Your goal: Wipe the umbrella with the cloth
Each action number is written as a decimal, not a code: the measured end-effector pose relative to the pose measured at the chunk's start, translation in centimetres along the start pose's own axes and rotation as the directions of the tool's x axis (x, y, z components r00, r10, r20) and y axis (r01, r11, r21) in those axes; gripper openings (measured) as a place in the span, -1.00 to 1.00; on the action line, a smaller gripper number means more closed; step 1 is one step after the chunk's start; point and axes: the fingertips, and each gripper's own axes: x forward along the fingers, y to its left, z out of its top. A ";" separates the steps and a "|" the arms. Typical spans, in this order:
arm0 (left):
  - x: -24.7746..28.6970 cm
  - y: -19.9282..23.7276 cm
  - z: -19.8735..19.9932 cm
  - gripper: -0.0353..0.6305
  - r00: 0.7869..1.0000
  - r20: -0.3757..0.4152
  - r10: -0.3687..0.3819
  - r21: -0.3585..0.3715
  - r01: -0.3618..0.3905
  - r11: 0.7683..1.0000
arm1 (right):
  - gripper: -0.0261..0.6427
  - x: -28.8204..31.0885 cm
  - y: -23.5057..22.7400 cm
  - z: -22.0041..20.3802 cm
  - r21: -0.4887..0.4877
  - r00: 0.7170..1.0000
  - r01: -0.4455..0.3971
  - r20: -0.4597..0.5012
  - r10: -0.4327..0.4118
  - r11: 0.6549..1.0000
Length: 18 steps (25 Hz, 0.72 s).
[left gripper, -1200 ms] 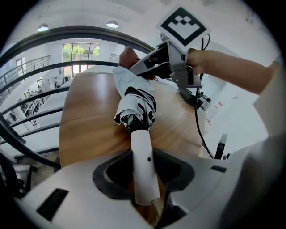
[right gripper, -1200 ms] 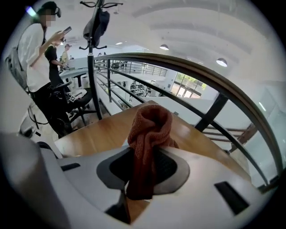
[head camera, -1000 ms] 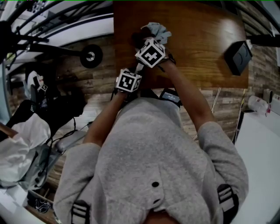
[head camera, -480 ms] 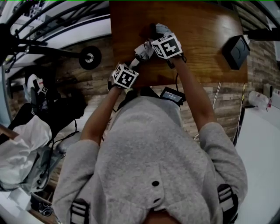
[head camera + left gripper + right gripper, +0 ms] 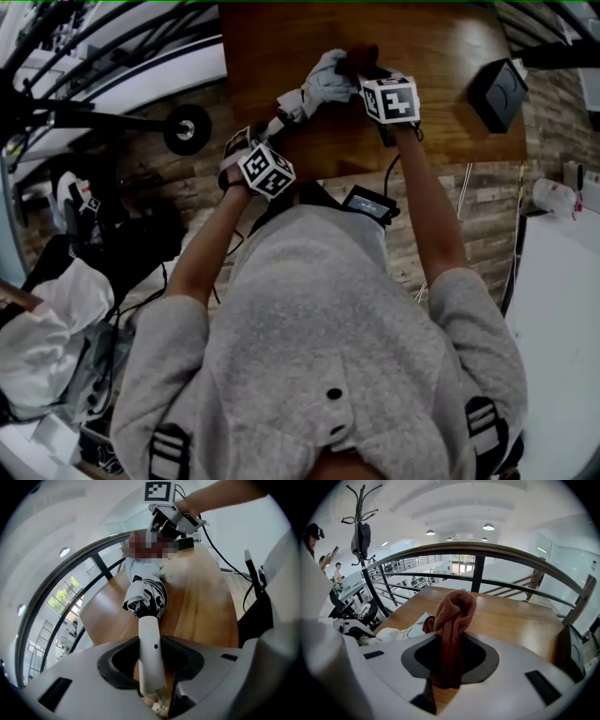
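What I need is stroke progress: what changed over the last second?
The right gripper, shut on the rust-red knitted cloth, swept rightward along the folded grey umbrella toward its far end; the left gripper rolled, gripping the white handle. Both grips held; the umbrella stayed over the brown wooden table.

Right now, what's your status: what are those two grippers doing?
Left gripper shut on white handle of folded umbrella. Right gripper shut on rust-red cloth, at umbrella's far end. Black box on table, well clear.
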 end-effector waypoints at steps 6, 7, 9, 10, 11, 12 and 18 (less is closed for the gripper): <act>-0.3 -0.3 0.2 -0.44 0.996 0.057 -0.074 -0.112 0.080 0.990 | -0.62 -1.4 2.5 1.9 -0.067 0.995 -0.045 0.082 0.051 0.997; -0.4 -0.5 0.2 -0.44 0.991 0.068 -0.116 -0.165 0.125 0.978 | -0.62 -1.4 2.9 1.9 -0.078 0.995 -0.047 0.081 0.053 0.996; -0.4 -1.2 0.2 -0.44 0.976 0.086 -0.201 -0.263 0.217 0.940 | -0.62 -0.9 3.4 1.5 -0.087 0.997 -0.035 0.067 0.041 0.996; -0.4 -1.5 0.1 -0.44 0.968 0.094 -0.232 -0.304 0.250 0.919 | -0.62 -0.5 3.8 1.0 -0.083 0.998 -0.034 0.055 0.038 0.996; -0.4 -1.6 -0.1 -0.44 0.962 0.099 -0.254 -0.339 0.273 0.901 | -0.62 -0.1 4.3 0.6 -0.077 0.998 -0.038 0.043 0.041 0.996; -0.5 -1.7 -0.2 -0.44 0.957 0.104 -0.271 -0.367 0.290 0.884 | -0.62 0.4 5.1 0.2 -0.074 0.998 -0.049 0.033 0.051 0.996; -0.2 -2.7 -0.2 -0.44 0.907 0.176 -0.382 -0.556 0.412 0.721 | -0.62 1.0 13.0 -2.6 -0.168 0.955 -0.297 -0.061 0.291 0.940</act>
